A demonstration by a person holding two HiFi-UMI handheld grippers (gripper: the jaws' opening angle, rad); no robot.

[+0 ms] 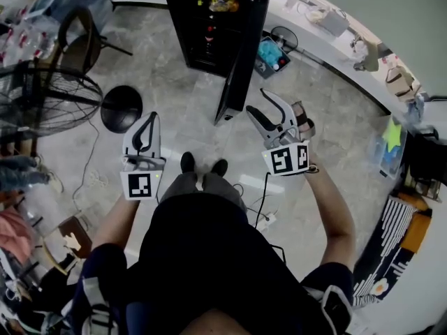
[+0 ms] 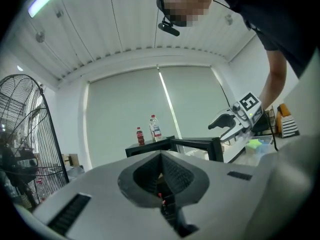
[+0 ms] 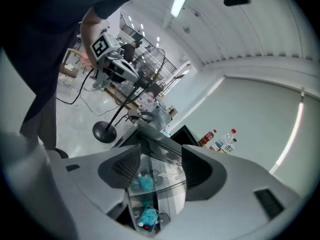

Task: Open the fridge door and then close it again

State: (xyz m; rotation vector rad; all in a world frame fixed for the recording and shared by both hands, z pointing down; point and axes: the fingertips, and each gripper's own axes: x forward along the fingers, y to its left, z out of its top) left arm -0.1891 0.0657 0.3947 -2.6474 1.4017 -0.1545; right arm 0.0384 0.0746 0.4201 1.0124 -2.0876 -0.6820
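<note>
A black fridge (image 1: pixel 209 19) stands at the far middle of the floor, its glass door (image 1: pixel 236 82) swung out toward me. Just right of the door's free edge is my right gripper (image 1: pixel 255 101), jaws open. In the right gripper view the glass door (image 3: pixel 160 184) shows between the spread jaws of the right gripper (image 3: pixel 157 171), and neither pad presses on it. My left gripper (image 1: pixel 144 128) hangs left of the fridge over bare floor, shut and empty (image 2: pixel 161 176). Bottles (image 2: pixel 152 129) stand on the fridge top (image 2: pixel 150 146).
A large standing fan (image 1: pixel 42 96) with a round black base (image 1: pixel 122 108) is at the left, a cable trailing from it. A white counter (image 1: pixel 335 54) curves along the right. A blue bag (image 1: pixel 269 53) lies beside the fridge. My shoes (image 1: pixel 202 165) are below the door.
</note>
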